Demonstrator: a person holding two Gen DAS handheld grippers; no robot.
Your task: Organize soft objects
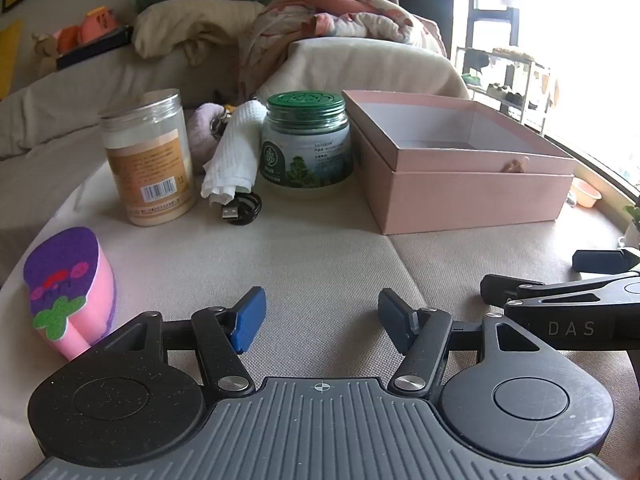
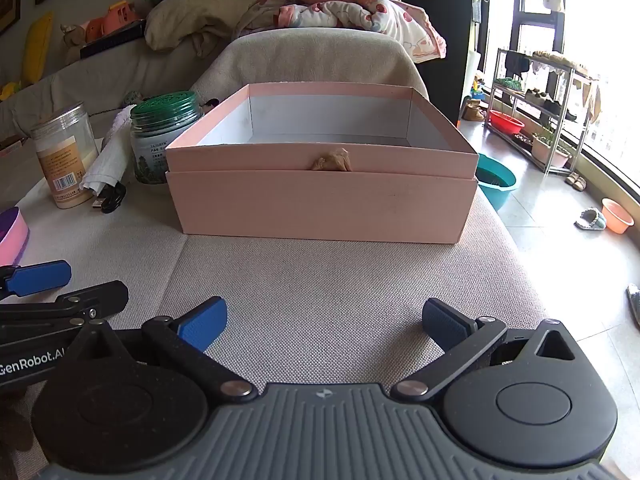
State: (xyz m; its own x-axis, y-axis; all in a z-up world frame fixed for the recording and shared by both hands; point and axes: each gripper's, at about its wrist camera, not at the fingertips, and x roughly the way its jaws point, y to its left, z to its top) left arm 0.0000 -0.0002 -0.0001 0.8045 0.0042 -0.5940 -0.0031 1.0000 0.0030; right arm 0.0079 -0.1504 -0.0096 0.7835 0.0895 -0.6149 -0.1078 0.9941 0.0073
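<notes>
Soft objects wait on the cushion: a pink and purple sponge at far left and a white towel rolled between the two jars. My left gripper and right gripper both hover with jaws spread, holding nothing. I judge nothing is collected yet; next I should reach the sponge, then carry it to the pink box.
</notes>
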